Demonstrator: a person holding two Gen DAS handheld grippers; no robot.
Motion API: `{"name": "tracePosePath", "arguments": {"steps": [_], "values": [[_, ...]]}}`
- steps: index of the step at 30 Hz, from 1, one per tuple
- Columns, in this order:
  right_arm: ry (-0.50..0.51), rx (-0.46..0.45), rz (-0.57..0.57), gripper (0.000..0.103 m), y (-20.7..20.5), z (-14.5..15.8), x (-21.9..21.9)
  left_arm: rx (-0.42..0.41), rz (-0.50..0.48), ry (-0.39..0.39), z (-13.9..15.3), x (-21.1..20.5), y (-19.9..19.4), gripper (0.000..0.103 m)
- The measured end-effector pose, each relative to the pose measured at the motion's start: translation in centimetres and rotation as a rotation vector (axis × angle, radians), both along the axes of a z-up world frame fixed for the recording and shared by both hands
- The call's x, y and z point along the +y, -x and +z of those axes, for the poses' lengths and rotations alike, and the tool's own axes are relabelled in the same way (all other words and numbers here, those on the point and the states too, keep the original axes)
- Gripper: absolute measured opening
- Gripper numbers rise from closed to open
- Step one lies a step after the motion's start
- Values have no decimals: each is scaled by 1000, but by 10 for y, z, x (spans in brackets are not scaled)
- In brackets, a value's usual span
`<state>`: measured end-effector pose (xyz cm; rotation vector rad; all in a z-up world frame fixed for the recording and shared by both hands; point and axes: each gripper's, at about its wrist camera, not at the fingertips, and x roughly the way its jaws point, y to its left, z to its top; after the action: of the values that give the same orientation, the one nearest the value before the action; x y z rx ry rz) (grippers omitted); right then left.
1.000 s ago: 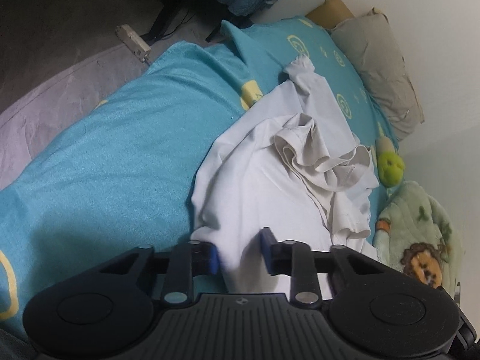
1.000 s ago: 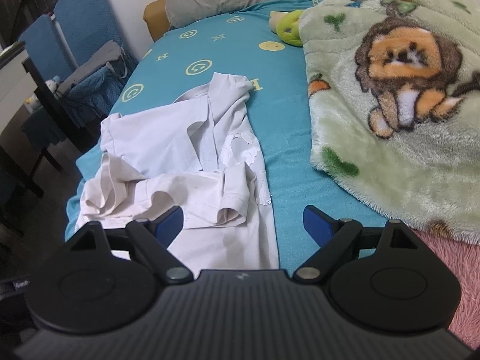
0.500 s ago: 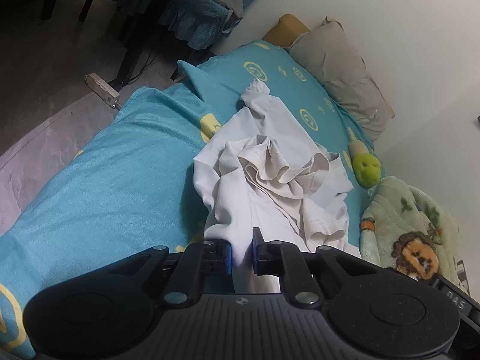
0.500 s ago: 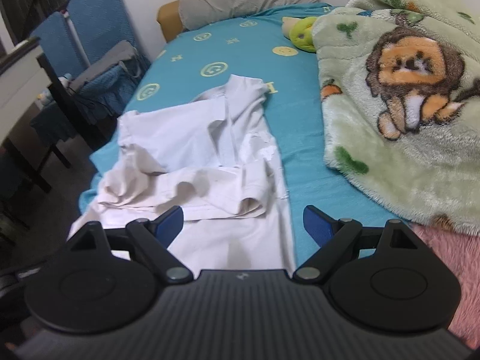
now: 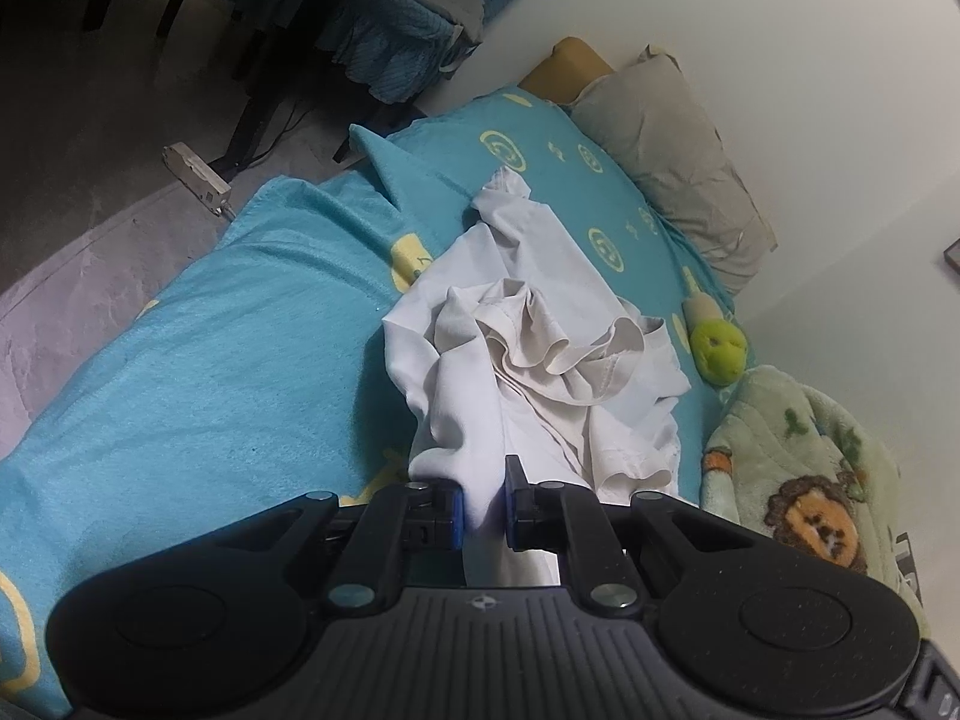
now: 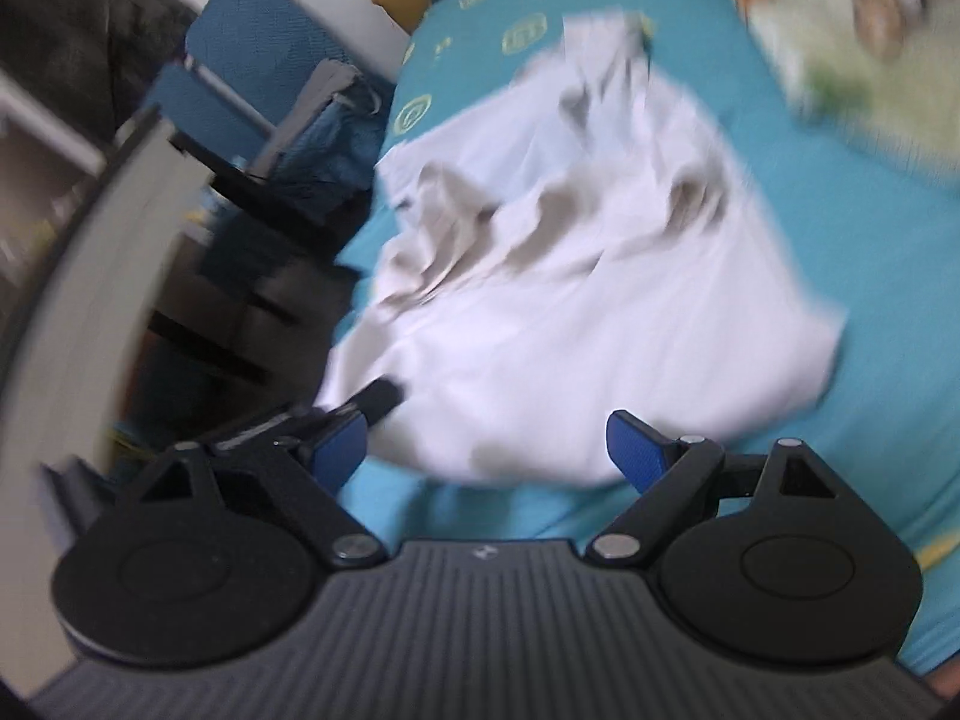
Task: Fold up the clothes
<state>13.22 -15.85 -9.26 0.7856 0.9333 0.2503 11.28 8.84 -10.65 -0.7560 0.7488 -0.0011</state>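
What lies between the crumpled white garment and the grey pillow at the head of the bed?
Only bare turquoise bedsheet with yellow prints separates the crumpled white garment from the grey pillow, as the left wrist view shows.

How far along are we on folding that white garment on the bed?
Early. Done: the left tongs are shut on a bunched edge of the white garment. In hand: the right tongs are open over the near hem, holding nothing; that view is motion-blurred. Left: everything else. The garment lies crumpled on the teal bedsheet, with no neat fold visible, so it likely needs spreading flat first.
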Motion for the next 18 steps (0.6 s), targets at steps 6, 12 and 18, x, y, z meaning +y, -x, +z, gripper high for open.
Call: {"name": "tracePosePath", "arguments": {"steps": [6, 12, 18], "values": [[-391, 102, -118, 88, 2, -40, -8, -51, 2, 29, 5, 2, 3, 11], [-396, 98, -334, 87, 11, -51, -37, -132, 2, 58, 13, 3, 8, 9], [-323, 171, -522, 69, 30, -60, -59, -164, -4, 62, 26, 4, 9, 8]]}}
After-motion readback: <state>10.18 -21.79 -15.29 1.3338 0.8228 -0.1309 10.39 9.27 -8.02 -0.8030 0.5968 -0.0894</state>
